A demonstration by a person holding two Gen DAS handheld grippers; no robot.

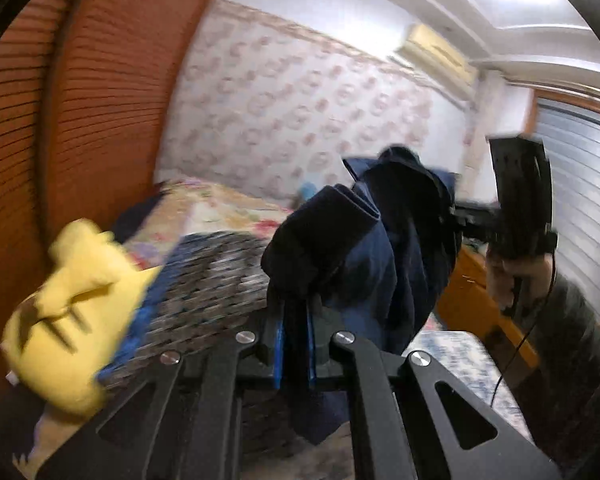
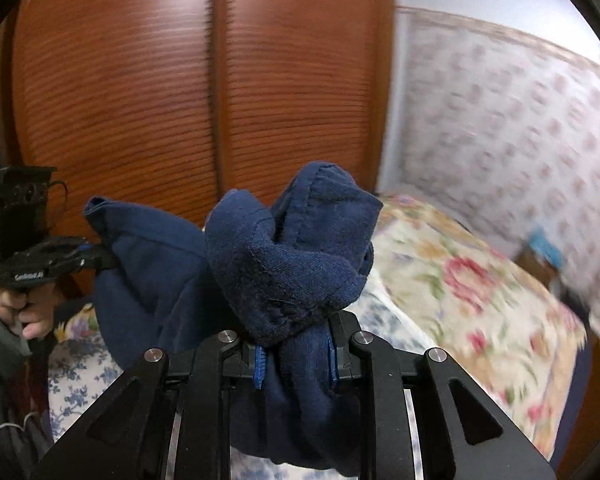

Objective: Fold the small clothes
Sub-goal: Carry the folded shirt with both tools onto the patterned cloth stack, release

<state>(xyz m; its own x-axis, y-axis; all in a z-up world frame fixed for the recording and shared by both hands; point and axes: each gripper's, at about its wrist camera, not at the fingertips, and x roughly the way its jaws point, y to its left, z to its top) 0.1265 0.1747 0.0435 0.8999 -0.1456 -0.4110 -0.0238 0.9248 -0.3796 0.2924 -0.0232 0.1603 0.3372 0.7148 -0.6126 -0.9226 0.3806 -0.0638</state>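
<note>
Now | left tool (image 1: pixel 296 354) clamped on navy garment (image 1: pixel 364 248), tilted slightly down | right tool (image 2: pixel 296 360) clamped on same garment, above floral bed (image 2: pixel 460 280)

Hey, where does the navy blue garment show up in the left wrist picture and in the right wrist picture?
Left wrist view: the navy garment sits at centre, clamped in the left gripper and stretching right toward the right gripper.
Right wrist view: it fills the lower centre, bunched between the near jaws, reaching left.
Shared landmark: the slatted wooden wardrobe doors.
</note>
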